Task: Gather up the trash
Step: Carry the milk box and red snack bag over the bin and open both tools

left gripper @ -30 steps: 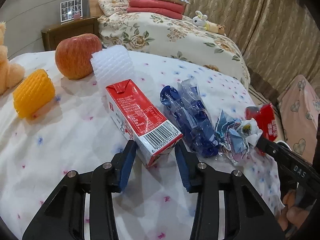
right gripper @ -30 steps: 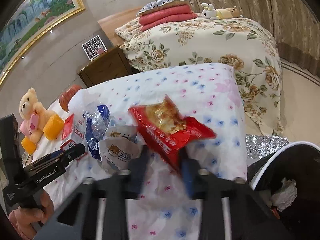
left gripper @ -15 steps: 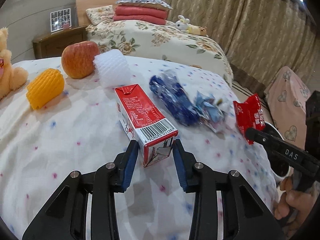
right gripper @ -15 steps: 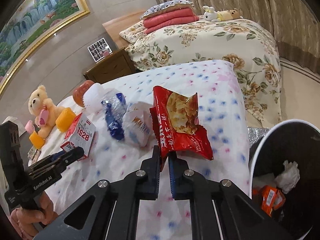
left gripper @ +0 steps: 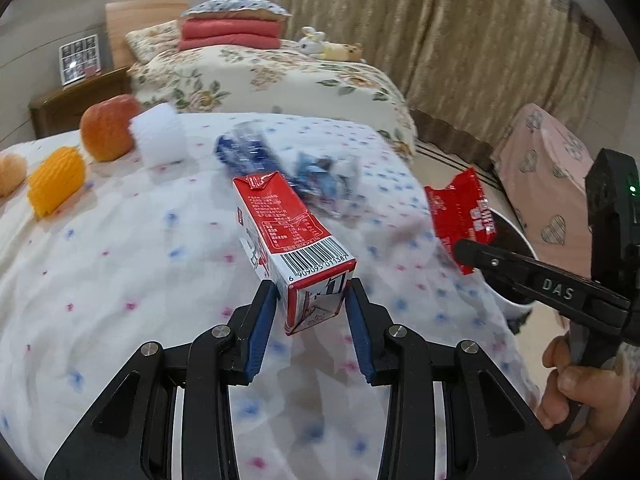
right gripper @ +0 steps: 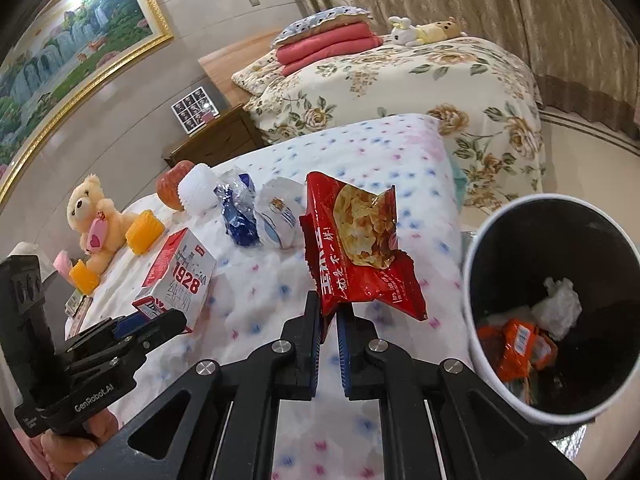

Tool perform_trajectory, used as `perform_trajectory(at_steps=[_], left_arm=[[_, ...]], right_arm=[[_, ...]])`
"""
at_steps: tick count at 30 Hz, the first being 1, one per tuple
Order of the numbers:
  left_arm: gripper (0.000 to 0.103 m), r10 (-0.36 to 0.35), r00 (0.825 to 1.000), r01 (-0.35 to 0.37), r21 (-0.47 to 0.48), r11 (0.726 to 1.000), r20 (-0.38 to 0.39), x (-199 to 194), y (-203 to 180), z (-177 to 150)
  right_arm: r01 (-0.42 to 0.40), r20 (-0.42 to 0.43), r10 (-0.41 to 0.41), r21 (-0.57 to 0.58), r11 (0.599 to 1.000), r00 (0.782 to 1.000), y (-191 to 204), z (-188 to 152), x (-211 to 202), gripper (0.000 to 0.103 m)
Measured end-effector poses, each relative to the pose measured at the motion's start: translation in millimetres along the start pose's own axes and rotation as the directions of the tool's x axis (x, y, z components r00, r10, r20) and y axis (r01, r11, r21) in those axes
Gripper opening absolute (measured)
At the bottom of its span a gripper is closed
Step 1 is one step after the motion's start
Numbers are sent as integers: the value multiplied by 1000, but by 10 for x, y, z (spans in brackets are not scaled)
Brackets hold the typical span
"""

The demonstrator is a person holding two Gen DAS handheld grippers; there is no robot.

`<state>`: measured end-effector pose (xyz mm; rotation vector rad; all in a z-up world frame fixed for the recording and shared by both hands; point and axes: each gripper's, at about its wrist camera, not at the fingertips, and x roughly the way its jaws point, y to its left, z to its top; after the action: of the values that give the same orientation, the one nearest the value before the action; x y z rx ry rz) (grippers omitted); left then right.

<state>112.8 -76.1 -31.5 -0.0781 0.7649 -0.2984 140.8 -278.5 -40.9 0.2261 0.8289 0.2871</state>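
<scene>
My left gripper point(left gripper: 311, 292) is shut on the barcode end of a red-and-white milk carton point(left gripper: 280, 216), holding it just above the dotted bedspread point(left gripper: 120, 260). My right gripper point(right gripper: 329, 312) is shut on the lower edge of a red snack bag point(right gripper: 360, 248), which stands upright beside the trash bin point(right gripper: 469, 280). The bin is black inside with a white wall and holds orange wrappers and crumpled white plastic. A blue wrapper point(right gripper: 238, 216) and a white wrapper point(right gripper: 278, 216) lie on the bedspread behind the bag. The carton point(right gripper: 180, 268) shows again at the left of the right wrist view.
An apple point(left gripper: 106, 128), a white foam net point(left gripper: 160, 136) and a yellow foam net point(left gripper: 56, 180) sit at the far left of the bedspread. A teddy bear point(right gripper: 94, 220) sits by them. A floral bed point(right gripper: 400, 80) lies behind, a pink stool point(left gripper: 548, 168) at the right.
The left gripper closed on the carton, lifted it off the bedspread and moved right. The right gripper carried the snack bag right, so the bin's inside now shows.
</scene>
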Motion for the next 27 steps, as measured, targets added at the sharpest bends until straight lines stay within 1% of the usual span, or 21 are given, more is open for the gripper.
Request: perform_trajectory(at_steps=[8, 13, 20, 27], left_arm=[[34, -53, 999, 53, 69, 996, -4, -28, -364, -38], [33, -70, 997, 71, 102, 992, -8, -13, -537, -58], [33, -90, 996, 92, 124, 988, -17, 48, -678, -47], [33, -120, 992, 122, 163, 979, -23, 105, -901, -29]], right_arm=[[26, 21, -27, 36, 999, 999, -178, -94, -212, 8], [43, 31, -45, 59, 997, 999, -307, -162, -316, 8], [60, 45, -64, 94, 994, 997, -484, -227, -447, 8], [79, 56, -86, 127, 989, 995, -661, -245, -554, 8]])
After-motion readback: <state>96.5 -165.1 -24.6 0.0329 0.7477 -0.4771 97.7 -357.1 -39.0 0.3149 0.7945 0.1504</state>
